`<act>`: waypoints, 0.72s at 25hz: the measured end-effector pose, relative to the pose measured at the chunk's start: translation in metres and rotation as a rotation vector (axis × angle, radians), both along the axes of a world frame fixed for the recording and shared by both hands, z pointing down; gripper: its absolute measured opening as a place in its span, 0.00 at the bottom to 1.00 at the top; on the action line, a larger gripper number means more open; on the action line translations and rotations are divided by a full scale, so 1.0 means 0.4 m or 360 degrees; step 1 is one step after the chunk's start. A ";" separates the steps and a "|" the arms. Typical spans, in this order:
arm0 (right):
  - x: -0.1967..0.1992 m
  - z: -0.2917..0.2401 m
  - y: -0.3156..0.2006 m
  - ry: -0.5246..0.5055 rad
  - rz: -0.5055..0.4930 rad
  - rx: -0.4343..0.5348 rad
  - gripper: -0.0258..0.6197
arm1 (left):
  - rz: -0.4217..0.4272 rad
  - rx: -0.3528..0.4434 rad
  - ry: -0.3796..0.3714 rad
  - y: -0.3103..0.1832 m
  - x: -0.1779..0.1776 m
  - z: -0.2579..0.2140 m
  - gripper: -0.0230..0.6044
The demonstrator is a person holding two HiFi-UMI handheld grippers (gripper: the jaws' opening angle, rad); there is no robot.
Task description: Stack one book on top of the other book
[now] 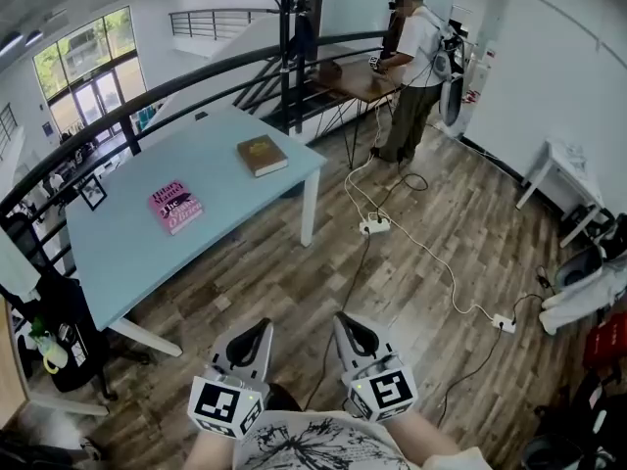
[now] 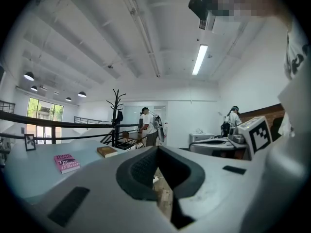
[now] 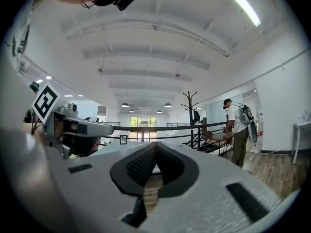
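A pink book (image 1: pixel 175 208) lies flat on the light blue table (image 1: pixel 127 253), toward its left middle. A brown book (image 1: pixel 262 155) lies apart from it near the table's far right corner. Both show small in the left gripper view, the pink book (image 2: pixel 66 162) left of the brown book (image 2: pixel 107 151). My left gripper (image 1: pixel 260 329) and right gripper (image 1: pixel 346 322) are held side by side over the wooden floor, well short of the table. Both are shut with nothing between the jaws. The right gripper view shows the table's top past the shut right gripper (image 3: pixel 155 147).
A person (image 1: pixel 411 71) stands at a brown desk (image 1: pixel 358 78) in the back. A black railing (image 1: pixel 176 91) and a coat rack (image 1: pixel 288 37) run behind the table. White cables with power strips (image 1: pixel 375 225) cross the floor. A white side table (image 1: pixel 573 179) stands right.
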State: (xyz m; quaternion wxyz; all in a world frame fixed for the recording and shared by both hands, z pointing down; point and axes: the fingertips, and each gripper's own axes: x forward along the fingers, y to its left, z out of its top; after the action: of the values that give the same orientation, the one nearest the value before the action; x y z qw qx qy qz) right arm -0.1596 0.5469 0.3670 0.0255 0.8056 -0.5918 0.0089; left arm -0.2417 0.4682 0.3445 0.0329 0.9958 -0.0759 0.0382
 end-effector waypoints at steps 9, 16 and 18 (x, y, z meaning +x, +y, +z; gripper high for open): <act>0.084 0.083 -0.069 -0.0140 0.0070 -0.0056 0.03 | 0.0003 -0.0070 -0.0067 -0.093 0.069 0.069 0.05; 0.257 0.122 -0.273 -0.0140 0.0117 -0.0118 0.03 | 0.0049 -0.0142 -0.0049 -0.303 0.250 0.112 0.05; 0.318 0.118 -0.355 -0.0151 0.0128 -0.0126 0.03 | 0.0058 -0.0143 -0.0032 -0.390 0.312 0.107 0.05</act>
State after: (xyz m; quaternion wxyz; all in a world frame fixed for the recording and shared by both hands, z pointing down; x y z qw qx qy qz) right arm -0.0326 0.4048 0.4142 0.0287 0.8258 -0.5586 0.0715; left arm -0.1167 0.3123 0.3875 0.0761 0.9941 -0.0563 0.0523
